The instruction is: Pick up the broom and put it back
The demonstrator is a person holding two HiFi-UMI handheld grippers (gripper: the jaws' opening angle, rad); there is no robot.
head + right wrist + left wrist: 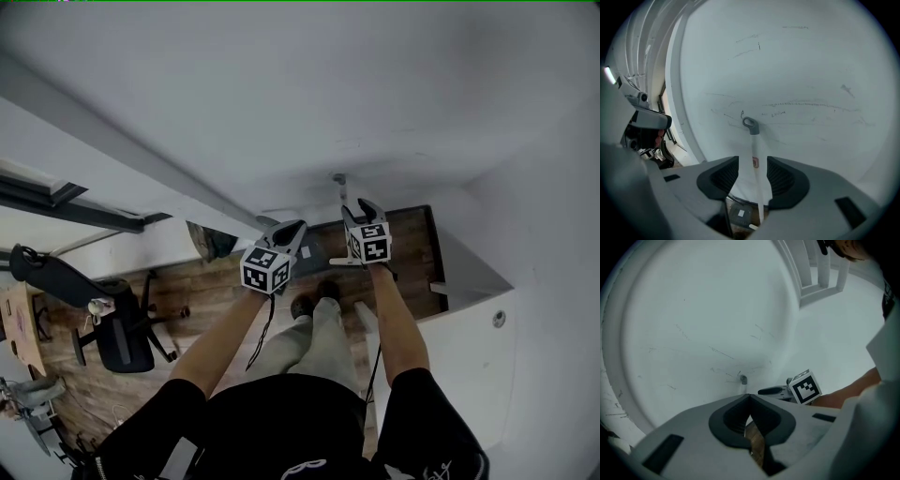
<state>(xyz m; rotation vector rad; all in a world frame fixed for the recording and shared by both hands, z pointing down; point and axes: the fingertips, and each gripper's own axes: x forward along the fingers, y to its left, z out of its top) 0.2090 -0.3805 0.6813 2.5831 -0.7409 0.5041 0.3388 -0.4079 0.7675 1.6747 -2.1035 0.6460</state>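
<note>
Against the white wall (pixel 801 70), broom (pixel 754 143) stands upright, grey hanging loop at top, white handle running down below it. Right claw (pixel 753 161) wide open: handle sits between its pads, and they are not clamped on it. Left claw (pixel 749 397) fully closed, tips meeting, nothing in it, held just beside the right one, both facing the wall.

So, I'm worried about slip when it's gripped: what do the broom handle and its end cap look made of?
The broom handle looks like a smooth white tube with an even surface and a small label. It could be painted metal or plastic; the view can't settle which. The end cap looks like matte grey moulded plastic, shaped into a hanging loop.
</note>
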